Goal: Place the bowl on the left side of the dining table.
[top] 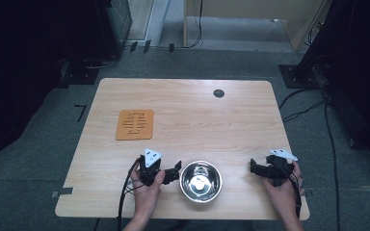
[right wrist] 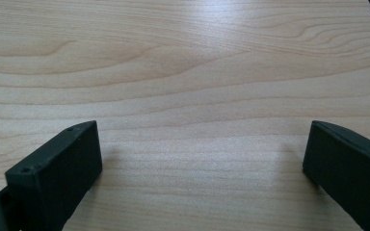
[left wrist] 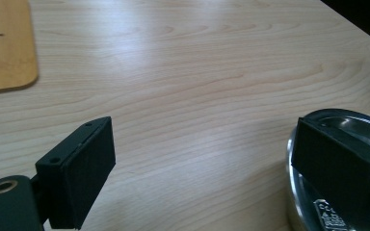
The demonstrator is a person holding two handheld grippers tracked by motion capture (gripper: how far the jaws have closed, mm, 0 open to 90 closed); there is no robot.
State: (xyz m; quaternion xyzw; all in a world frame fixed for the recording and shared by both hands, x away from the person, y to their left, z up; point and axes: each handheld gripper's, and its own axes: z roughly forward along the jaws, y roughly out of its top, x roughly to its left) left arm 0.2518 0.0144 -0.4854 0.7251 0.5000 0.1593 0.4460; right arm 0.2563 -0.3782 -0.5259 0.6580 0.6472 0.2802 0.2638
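A shiny steel bowl (top: 191, 188) stands near the front edge of the wooden table (top: 207, 125). A flat orange-brown mat (top: 134, 124) with cut slots lies at the left. My left gripper (top: 174, 172) rests just left of the bowl, open. In the left gripper view its jaws stand wide apart (left wrist: 204, 144), and the right one overlaps the bowl's rim (left wrist: 366, 126); I cannot tell whether it touches. The mat's corner (left wrist: 5, 48) shows at the upper left there. My right gripper (top: 254, 168) sits to the right of the bowl, open over bare wood (right wrist: 202, 144).
A small dark round grommet (top: 218, 93) is set in the table near its far edge. Cables (top: 327, 120) and dark stands lie on the grey floor around the table. A person's hands hold both grippers at the front edge.
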